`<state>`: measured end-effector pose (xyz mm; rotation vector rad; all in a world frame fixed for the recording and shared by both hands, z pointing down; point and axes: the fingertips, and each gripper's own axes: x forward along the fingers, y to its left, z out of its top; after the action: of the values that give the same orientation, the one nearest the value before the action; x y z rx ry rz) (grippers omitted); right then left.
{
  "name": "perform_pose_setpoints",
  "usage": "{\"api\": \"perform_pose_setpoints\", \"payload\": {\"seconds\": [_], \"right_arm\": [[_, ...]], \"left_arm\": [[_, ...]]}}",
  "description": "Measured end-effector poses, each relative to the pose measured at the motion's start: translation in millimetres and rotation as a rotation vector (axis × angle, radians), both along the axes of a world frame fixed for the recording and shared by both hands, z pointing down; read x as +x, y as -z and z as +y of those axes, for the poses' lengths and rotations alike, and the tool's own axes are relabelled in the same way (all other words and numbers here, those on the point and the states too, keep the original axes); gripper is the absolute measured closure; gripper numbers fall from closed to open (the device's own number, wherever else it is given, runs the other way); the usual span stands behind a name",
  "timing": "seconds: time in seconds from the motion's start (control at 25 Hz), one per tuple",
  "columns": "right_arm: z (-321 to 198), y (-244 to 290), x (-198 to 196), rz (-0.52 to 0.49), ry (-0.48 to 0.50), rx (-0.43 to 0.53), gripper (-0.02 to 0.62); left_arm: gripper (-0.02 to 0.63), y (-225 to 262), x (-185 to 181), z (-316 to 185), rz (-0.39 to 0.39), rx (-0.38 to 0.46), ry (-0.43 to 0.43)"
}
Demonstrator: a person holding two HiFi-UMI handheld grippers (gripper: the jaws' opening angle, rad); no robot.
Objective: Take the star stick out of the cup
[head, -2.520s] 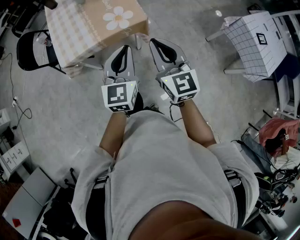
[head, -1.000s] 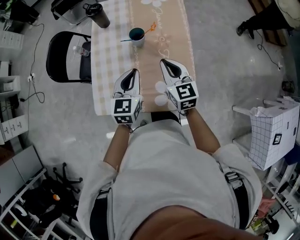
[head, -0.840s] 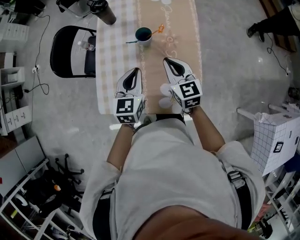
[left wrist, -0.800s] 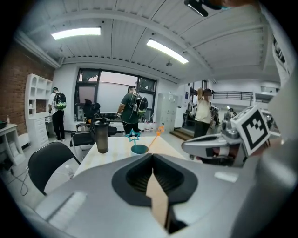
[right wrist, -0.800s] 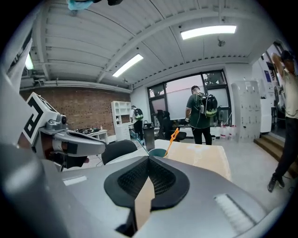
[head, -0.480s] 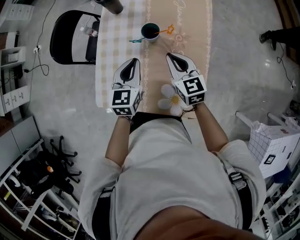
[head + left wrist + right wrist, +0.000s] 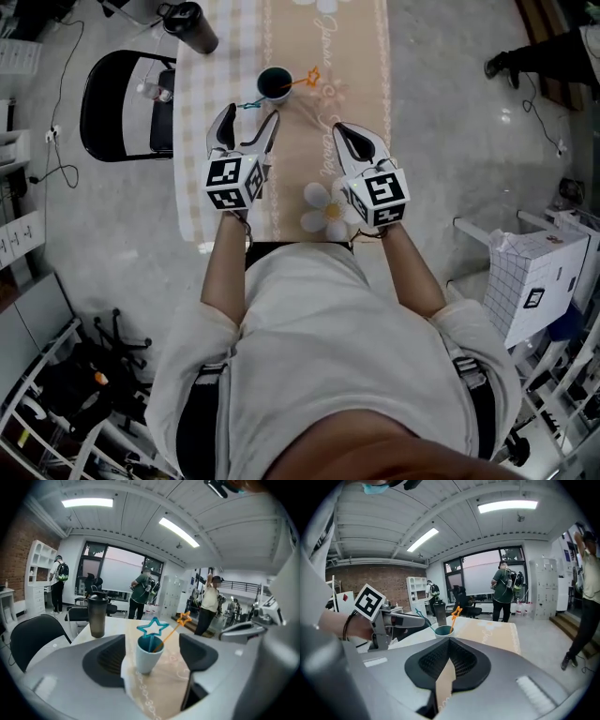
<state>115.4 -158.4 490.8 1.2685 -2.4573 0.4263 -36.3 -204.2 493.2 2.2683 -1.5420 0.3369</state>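
Left gripper [image 7: 247,127] fingers had just been opening: spread wide, nothing between them. Cup [image 7: 274,84] holding blue star stick [image 7: 152,627] and orange star stick [image 7: 183,618] stood ahead on counter [image 7: 300,159]. Right gripper [image 7: 343,133] fingers pressed together.

This looks like a shared open office or lab workspace: strip lights [image 7: 86,502] on a panelled ceiling, a brick wall [image 7: 11,564] at the left, white shelving [image 7: 40,569], black office chairs [image 7: 33,634], a wide far window [image 7: 119,576] and cables [image 7: 53,131] trailing over the grey floor [image 7: 441,141].
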Motion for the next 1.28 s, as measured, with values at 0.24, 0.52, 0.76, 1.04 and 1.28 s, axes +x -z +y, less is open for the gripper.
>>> {"api": "perform_pose_setpoints", "payload": {"seconds": [0.24,0.52,0.76,1.04,1.28], "right_arm": [[19,8,16,0.041,-0.08,-0.007,0.595],[21,28,7,0.051,-0.085,0.037,0.595],[23,39,-17,0.053,-0.038,0.066,0.595],[33,41,-47,0.049,0.031,0.071,0.595],[39,39,-73,0.044,0.093,0.068,0.595]], "left_arm": [[0.389,9,1,-18,0.036,0.042,-0.015],[0.511,43,-4,-8,0.123,0.133,-0.017],[0.512,92,-16,1,0.253,0.224,-0.008],[0.512,120,-35,24,0.285,0.275,0.011],[0.512,134,-51,55,0.319,0.288,0.017]]}}
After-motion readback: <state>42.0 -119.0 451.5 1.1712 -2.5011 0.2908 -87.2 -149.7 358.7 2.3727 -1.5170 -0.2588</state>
